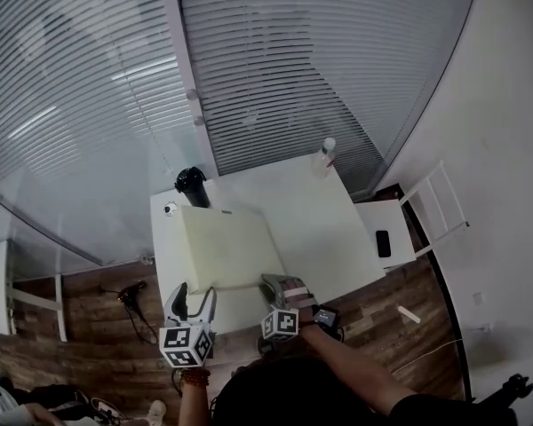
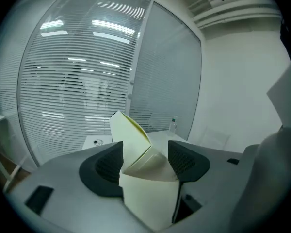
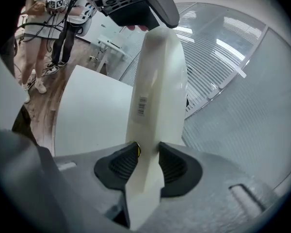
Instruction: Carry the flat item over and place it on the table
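Observation:
A pale yellow flat item [image 1: 222, 245] lies on the white table [image 1: 329, 229]. My right gripper [image 1: 280, 284] is at its near right corner. In the right gripper view both pads of that gripper [image 3: 148, 161] press on the thin edge of the flat item [image 3: 157, 81], which stands up between them. My left gripper [image 1: 195, 294] is at the near left corner. In the left gripper view its jaws [image 2: 145, 161] stand wide, and the corner of the flat item [image 2: 148, 188] sits between them, tilted.
At the table's far side stand a clear bottle [image 1: 325, 153], a black object [image 1: 192, 185] and a small round thing [image 1: 171, 209]. A white chair [image 1: 400, 229] with a phone [image 1: 383, 242] on it is to the right. Glass walls with blinds stand behind. People stand on the wooden floor [image 3: 39, 57].

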Demonstrator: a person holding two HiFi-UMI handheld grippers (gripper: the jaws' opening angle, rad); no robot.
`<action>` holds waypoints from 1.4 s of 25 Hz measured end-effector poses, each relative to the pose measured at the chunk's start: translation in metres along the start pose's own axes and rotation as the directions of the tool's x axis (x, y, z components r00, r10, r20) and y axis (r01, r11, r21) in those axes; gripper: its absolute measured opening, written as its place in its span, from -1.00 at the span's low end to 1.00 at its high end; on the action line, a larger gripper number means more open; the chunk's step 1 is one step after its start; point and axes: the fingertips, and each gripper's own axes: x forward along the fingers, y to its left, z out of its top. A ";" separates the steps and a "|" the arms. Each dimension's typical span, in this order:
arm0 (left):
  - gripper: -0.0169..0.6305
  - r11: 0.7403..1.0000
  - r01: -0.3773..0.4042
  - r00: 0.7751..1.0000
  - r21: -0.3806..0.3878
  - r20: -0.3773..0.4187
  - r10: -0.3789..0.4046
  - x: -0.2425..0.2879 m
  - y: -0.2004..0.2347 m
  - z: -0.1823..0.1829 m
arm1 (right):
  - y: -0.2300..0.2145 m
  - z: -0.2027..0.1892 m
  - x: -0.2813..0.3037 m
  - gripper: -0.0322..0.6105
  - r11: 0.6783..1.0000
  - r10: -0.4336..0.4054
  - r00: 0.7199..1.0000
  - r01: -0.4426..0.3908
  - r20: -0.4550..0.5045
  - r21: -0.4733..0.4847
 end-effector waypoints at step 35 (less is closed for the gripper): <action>-0.05 0.969 0.110 0.975 0.220 -0.211 -0.063 0.070 -0.005 -0.094 | -0.006 -0.092 -0.054 -0.17 0.950 0.182 0.981 -0.192 0.063 0.247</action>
